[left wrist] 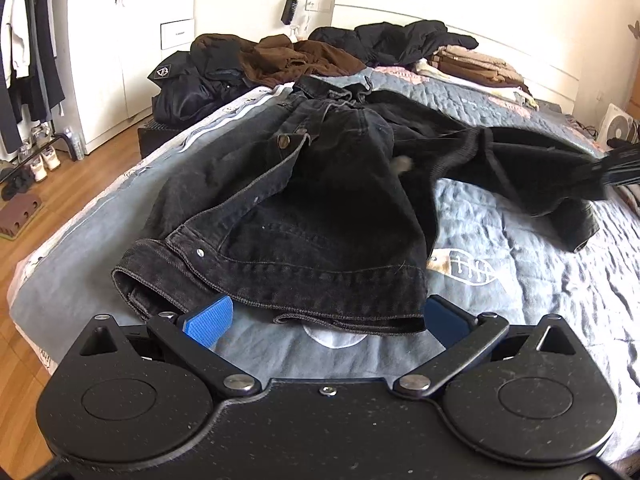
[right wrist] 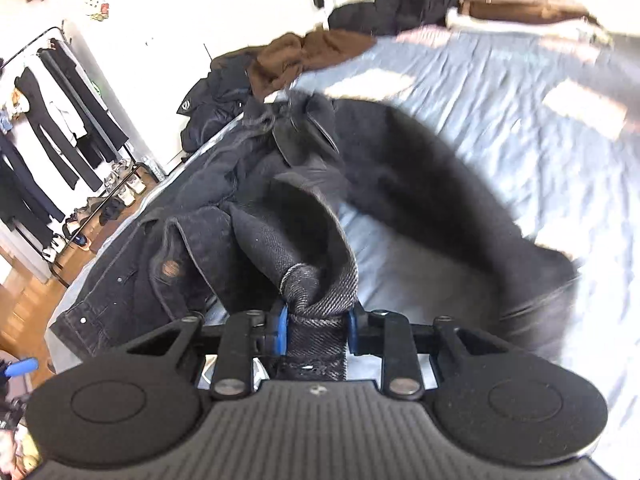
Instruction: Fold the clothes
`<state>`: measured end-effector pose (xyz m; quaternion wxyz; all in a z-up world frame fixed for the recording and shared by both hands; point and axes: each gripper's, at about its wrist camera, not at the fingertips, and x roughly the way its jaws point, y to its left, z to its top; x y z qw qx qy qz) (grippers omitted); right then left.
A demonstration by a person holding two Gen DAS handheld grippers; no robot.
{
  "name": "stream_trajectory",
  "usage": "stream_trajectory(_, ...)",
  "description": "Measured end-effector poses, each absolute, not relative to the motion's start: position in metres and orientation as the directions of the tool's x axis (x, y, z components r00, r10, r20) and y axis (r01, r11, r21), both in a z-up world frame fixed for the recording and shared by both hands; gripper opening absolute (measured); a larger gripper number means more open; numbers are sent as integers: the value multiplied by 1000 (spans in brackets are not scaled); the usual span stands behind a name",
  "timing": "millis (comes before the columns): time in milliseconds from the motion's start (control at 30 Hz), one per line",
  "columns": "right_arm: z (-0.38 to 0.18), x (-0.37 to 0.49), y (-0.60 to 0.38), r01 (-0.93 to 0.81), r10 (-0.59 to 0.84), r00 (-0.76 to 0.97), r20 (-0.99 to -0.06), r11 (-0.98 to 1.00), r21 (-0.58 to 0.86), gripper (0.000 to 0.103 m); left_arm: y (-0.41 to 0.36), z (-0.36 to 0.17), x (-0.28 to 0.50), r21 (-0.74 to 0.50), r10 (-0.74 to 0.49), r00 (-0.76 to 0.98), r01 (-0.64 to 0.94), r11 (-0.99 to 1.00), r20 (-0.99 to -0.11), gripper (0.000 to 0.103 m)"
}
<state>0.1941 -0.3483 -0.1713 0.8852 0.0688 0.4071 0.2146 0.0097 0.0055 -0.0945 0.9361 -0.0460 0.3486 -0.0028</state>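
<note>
A black denim jacket (left wrist: 304, 208) lies on the blue-grey quilted bed (left wrist: 520, 264), its hem toward me. My left gripper (left wrist: 326, 320) is open and empty, its blue pads on either side of the hem just above the quilt. My right gripper (right wrist: 316, 326) is shut on a bunched part of the jacket (right wrist: 316, 292), the cloth pinched between its blue pads and lifted off the bed. In the left wrist view the right gripper (left wrist: 620, 168) shows blurred at the far right, holding a raised sleeve (left wrist: 532, 168).
A heap of black and brown clothes (left wrist: 280, 60) lies at the head of the bed, with folded brown garments (left wrist: 476, 64) beside it. A clothes rack (right wrist: 52, 128) and shoes stand on the wooden floor at the left. A fan (left wrist: 618, 128) stands at the far right.
</note>
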Motion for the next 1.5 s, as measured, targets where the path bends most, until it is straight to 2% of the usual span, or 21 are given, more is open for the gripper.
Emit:
stream_trajectory(233,-104,165,-396,-328,293,674,-678,941,81,26,-1,-84,5,-77,-46,772,-3,997,-634,103)
stream_trajectory(400,-98,159,-395,-328,184,693,-697,941,-78,26,-4,-84,7,-91,-55,772,-4,996,-633,103)
stream_trajectory(567,-124,165,-346,-400,309,617,-724,915,50,27,-12,-86,9,-97,-73,769,15,995,-635,103)
stream_trajectory(867,-135,133,-220,-638,592,473,-653,741,210,28,-15,-91,14,-103,-81,767,19,995,-637,103)
stream_trajectory(933,-160,131,-197,-674,599,395,-697,704,224,29,-13,-95,17,-102,-75,761,12,995,-645,103)
stream_trajectory(1000,-200,137,-177,-712,572,254,-780,657,249,37,-11,-100,20,-91,-67,755,10,996,-653,103)
stream_trajectory(1100,-242,150,-170,-681,423,152,-893,699,216,38,-2,-106,22,-74,-44,749,-7,997,-661,103)
stream_trajectory(1167,-242,157,-191,-622,441,102,-892,728,289,38,7,-110,22,-71,-28,745,-25,997,-666,103)
stream_trajectory(1233,-221,153,-219,-612,502,172,-847,729,307,38,17,-114,23,-68,-13,741,-44,997,-671,103)
stream_trajectory(1300,-195,144,-245,-627,525,306,-794,739,247,40,24,-118,25,-59,10,734,-67,996,-679,103)
stream_trajectory(1333,-184,139,-257,-630,505,393,-768,756,175,46,27,-119,27,-55,18,733,-76,996,-680,103)
stream_trajectory(1367,-176,133,-267,-626,466,488,-738,776,75,59,28,-119,28,-54,23,733,-81,995,-680,103)
stream_trajectory(1433,-172,124,-281,-598,386,637,-667,794,-112,74,32,-121,29,-52,33,732,-93,994,-680,103)
stream_trajectory(1500,-183,127,-295,-574,358,703,-615,795,-193,78,34,-122,29,-51,38,731,-99,994,-681,103)
